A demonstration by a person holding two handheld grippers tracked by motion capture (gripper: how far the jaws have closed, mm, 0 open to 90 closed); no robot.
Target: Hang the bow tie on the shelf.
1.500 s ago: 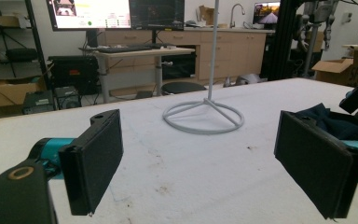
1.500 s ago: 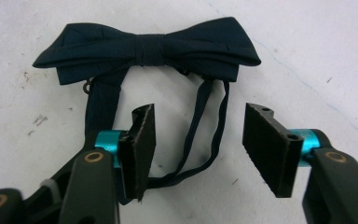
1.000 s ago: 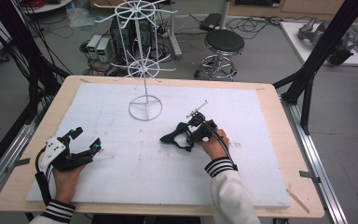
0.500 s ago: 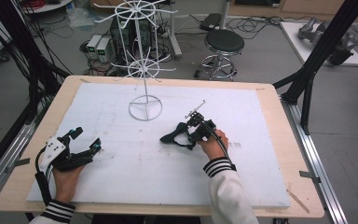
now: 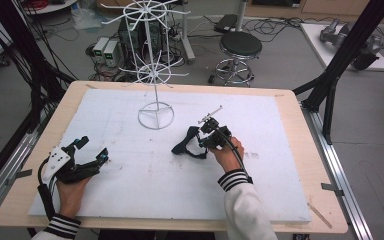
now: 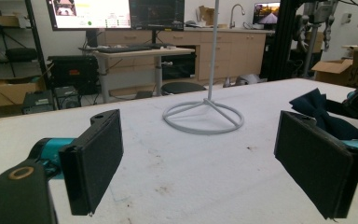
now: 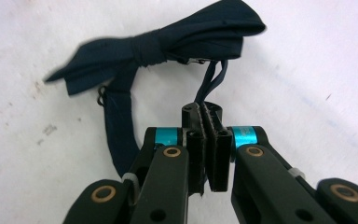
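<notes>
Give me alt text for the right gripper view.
The right gripper is shut on the strap of a dark navy bow tie, which lies just beyond the jaws on the white table surface.

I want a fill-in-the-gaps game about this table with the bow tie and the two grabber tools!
1. The right gripper has its jaws shut on the thin strap of the dark navy fabric ____.
2. The left gripper has its jaws wide ____.
3. The white wire rack stands on a round ____ base.
4. Everything rests on a ____ foam board.

Missing words: bow tie; open; ring; white
</notes>
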